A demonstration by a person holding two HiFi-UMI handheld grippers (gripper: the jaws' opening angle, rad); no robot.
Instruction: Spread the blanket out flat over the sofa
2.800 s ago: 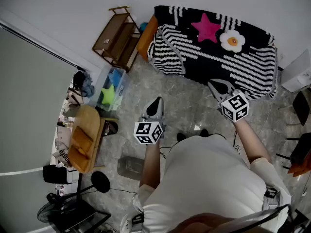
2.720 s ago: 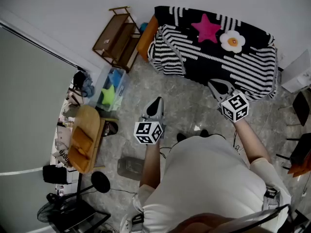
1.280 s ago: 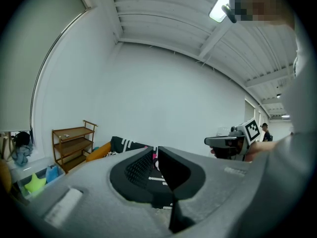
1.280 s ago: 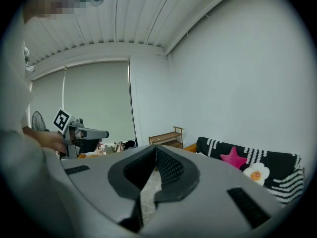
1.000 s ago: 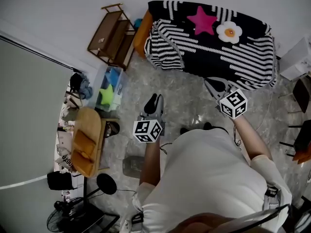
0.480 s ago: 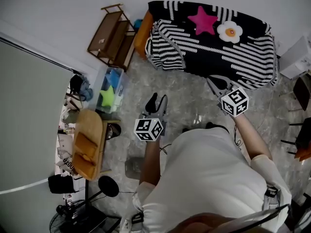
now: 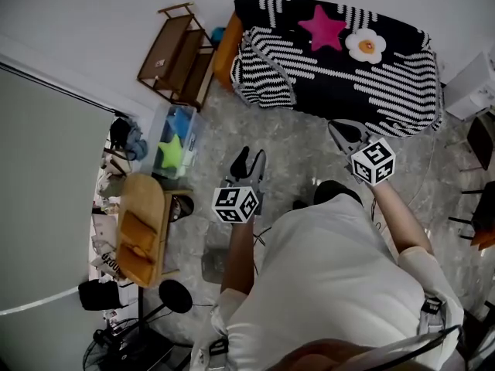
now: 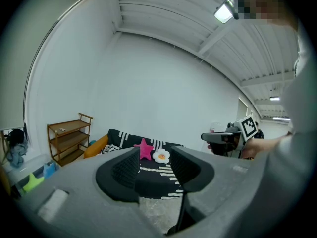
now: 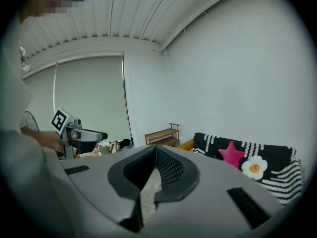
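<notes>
The sofa [image 7: 227, 51] is my landmark. Only its orange end shows bare. The rest lies under the black-and-white striped blanket [image 7: 363, 83], which covers back and seat and hangs down the front. At the orange end the blanket sits in a bunched fold rather than flat.

A wooden shelf [image 7: 176, 56] stands just beside that orange end, against the same wall as the sofa.

I stand in front of the sofa, on the floor [image 7: 298, 149], with both grippers held out toward it and neither touching it. My left gripper [image 7: 250, 158] is well apart from the sofa's front. Its jaws have just been opening and now stand spread wide, with nothing between them; in the left gripper view [image 8: 154, 155] the sofa shows through the gap. My right gripper [image 7: 337, 124] is nearer the sofa's front. In the right gripper view [image 9: 156, 148] its jaw tips are pressed together and empty.

On the sofa's back, atop the blanket, lie a pink star [image 7: 322, 23] and beside it a white flower [image 7: 366, 45] with an orange centre.
</notes>
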